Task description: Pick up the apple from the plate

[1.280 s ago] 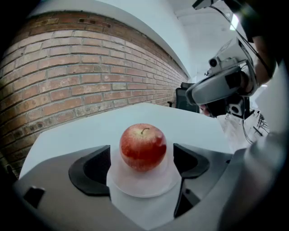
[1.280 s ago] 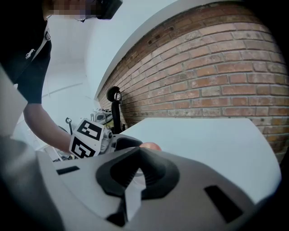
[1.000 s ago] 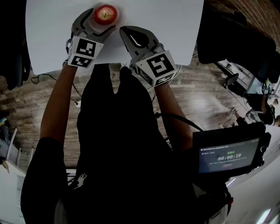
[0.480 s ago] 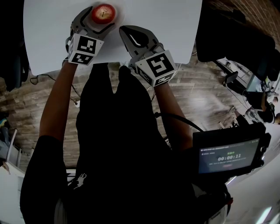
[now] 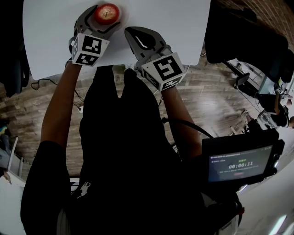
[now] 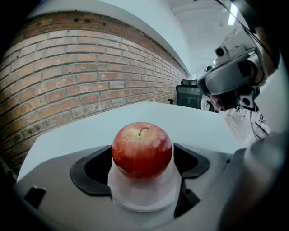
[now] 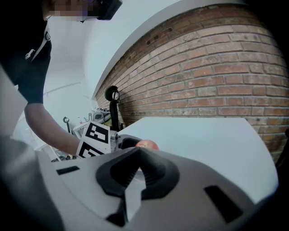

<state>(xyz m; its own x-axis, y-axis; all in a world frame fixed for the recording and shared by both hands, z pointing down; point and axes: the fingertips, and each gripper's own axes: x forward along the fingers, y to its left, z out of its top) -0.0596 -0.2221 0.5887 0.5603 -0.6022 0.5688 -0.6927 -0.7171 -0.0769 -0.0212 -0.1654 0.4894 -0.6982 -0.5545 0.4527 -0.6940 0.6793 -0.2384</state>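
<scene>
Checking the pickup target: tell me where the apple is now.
The apple sits on the small white plate at the head view's top left, clasped by the jaws of the left gripper, with the right gripper just to its right.

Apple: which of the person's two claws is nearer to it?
Left. The left claw has its jaws against both sides of the apple on the plate. The right claw, shut, sits apart to the apple's right over the table.
</scene>
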